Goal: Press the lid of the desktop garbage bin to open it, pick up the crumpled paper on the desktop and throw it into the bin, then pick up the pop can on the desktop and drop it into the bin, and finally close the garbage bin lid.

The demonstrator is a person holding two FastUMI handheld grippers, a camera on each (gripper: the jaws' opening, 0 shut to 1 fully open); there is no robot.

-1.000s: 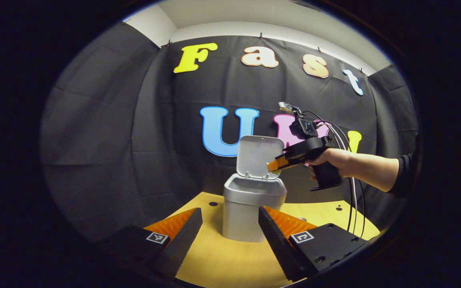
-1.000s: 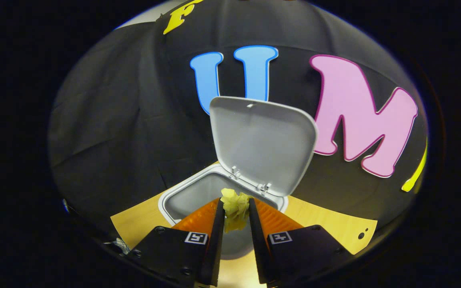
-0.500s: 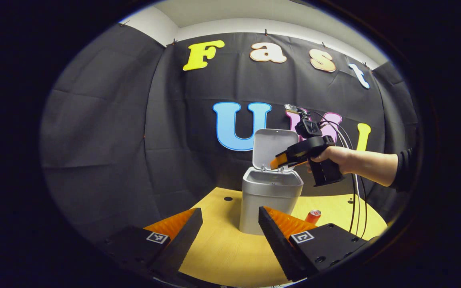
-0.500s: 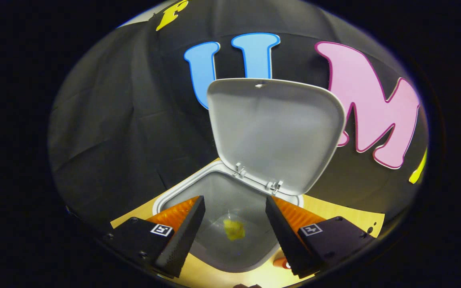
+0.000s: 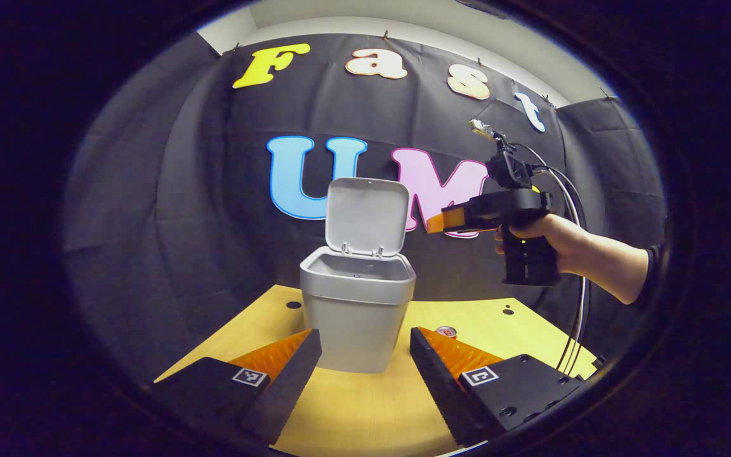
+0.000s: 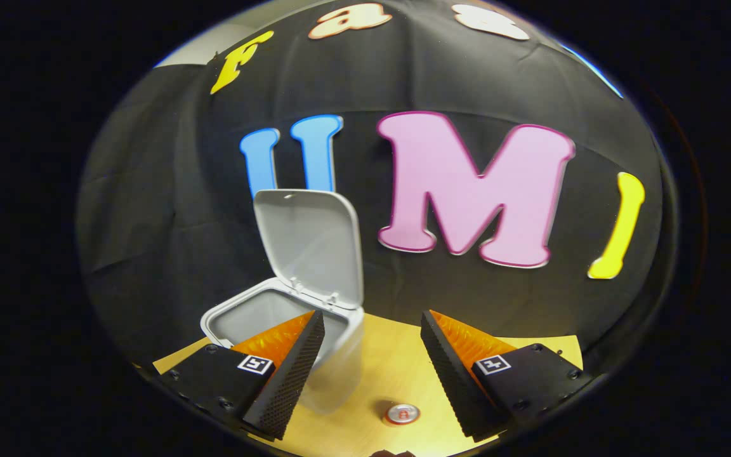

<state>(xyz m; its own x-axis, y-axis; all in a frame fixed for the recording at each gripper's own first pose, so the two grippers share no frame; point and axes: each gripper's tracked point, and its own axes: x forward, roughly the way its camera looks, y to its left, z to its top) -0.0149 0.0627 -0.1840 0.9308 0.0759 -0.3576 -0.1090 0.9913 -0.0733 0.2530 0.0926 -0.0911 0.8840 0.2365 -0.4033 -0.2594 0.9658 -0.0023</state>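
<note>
bin (image 5: 356, 317) lid (image 5: 365, 216) up; can (image 6: 401, 414) near its right; i see both grippers (image 5: 359, 355) (image 6: 372, 336) gaping, empty.

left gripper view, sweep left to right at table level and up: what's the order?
Grey garbage bin with its lid raised → pop can on the yellow desktop → right hand-held gripper held in the air → the hand holding it.
</note>
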